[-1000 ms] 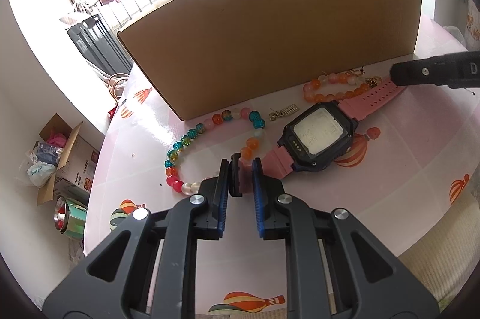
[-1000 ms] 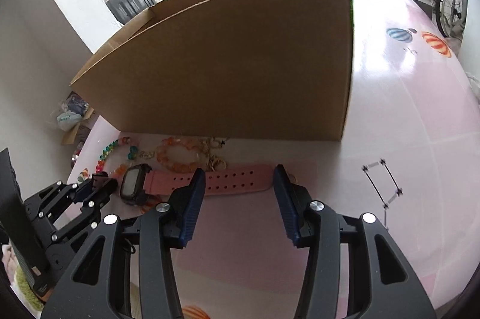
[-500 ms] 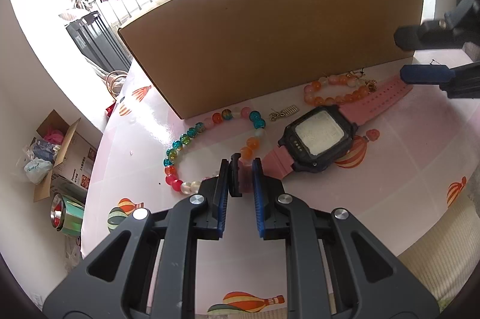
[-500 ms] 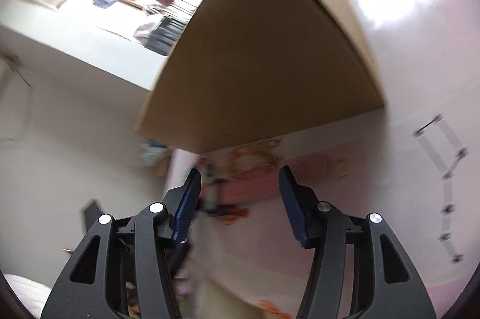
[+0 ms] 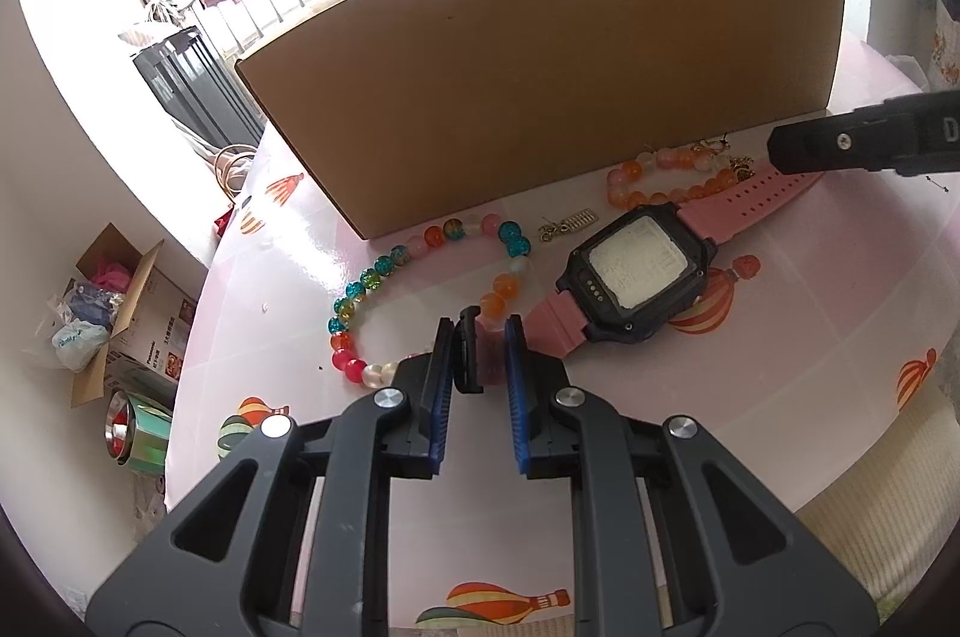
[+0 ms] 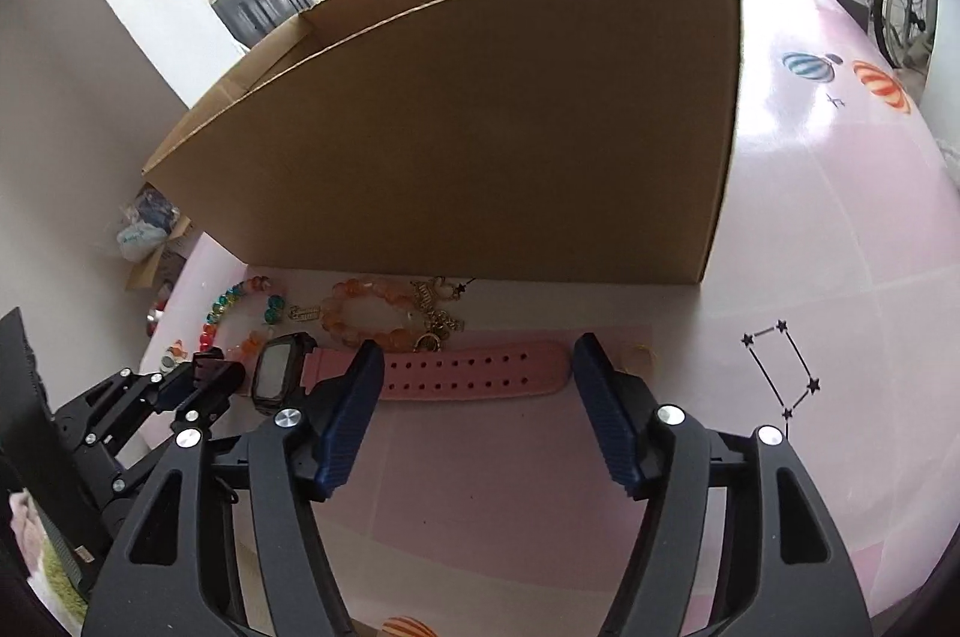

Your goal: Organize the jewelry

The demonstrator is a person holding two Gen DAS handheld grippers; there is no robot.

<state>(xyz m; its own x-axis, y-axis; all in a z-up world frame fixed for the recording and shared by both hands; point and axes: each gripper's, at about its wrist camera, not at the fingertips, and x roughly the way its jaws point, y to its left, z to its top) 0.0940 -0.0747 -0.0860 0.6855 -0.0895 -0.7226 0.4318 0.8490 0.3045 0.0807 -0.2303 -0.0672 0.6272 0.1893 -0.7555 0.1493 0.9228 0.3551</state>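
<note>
A pink-strapped watch with a black case lies on the pink table. My left gripper is shut on the buckle end of its strap. In the right wrist view the long holed strap lies just ahead of my open, empty right gripper, whose tips stand either side of it. A multicolour bead bracelet lies left of the watch, and an orange bead bracelet with gold charms lies by the cardboard box. A small gold piece lies between them.
The open cardboard box stands upright behind the jewelry. The table has a pink balloon-print cover. A small gold ring lies right of the strap. Boxes and a tin sit on the floor at left.
My right gripper swung up and away, then came back down over the strap's free end. My left gripper stayed shut on the buckle end; the watch has barely moved.
</note>
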